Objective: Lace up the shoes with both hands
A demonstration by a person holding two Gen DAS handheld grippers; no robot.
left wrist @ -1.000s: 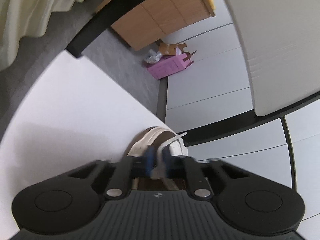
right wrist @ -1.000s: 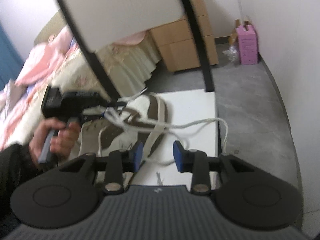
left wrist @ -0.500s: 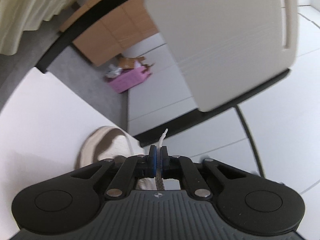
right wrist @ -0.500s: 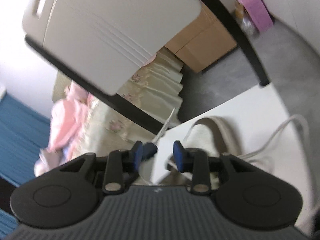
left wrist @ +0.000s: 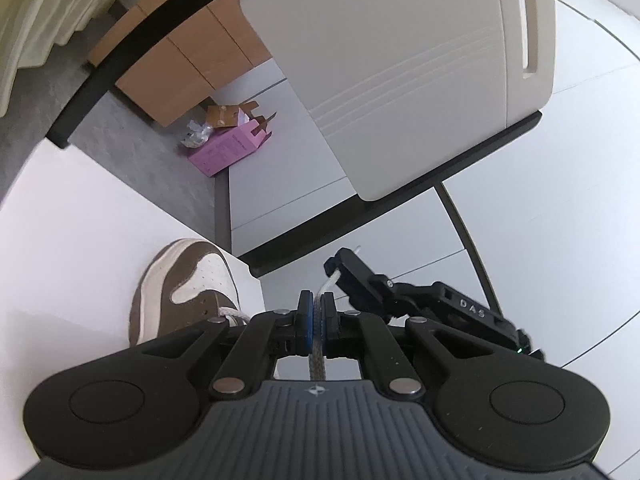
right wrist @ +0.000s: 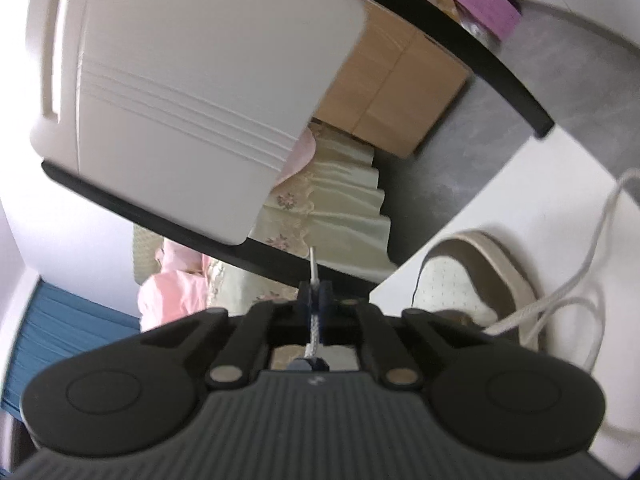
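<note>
A brown and cream shoe (left wrist: pixel 188 284) lies on the white table (left wrist: pixel 80 220), below and left of my left gripper (left wrist: pixel 316 312). That gripper is shut on a grey-white shoelace (left wrist: pixel 316 352) running up between its blue pads. My right gripper (right wrist: pixel 316 296) is closing its jaws on the same lace, pads pressing it, and the lace tip (right wrist: pixel 313 264) pokes out above. In the left wrist view the right gripper (left wrist: pixel 352 268) sits just beyond and right of the left one. The shoe (right wrist: pixel 460 280) and loose loops of lace (right wrist: pixel 560 304) lie at the right.
A white chair back (left wrist: pixel 400 60) on a black frame hangs close above both grippers. A pink box (left wrist: pixel 224 152) and a wooden cabinet (left wrist: pixel 192 60) stand on the grey floor beyond the table. A bed with a frilled skirt (right wrist: pixel 336 208) is at the left.
The right gripper's jaws, open before, have closed on the lace end. It rolled and came in beside the left gripper, now showing in the left wrist view. The left gripper rose, keeping its grip.
</note>
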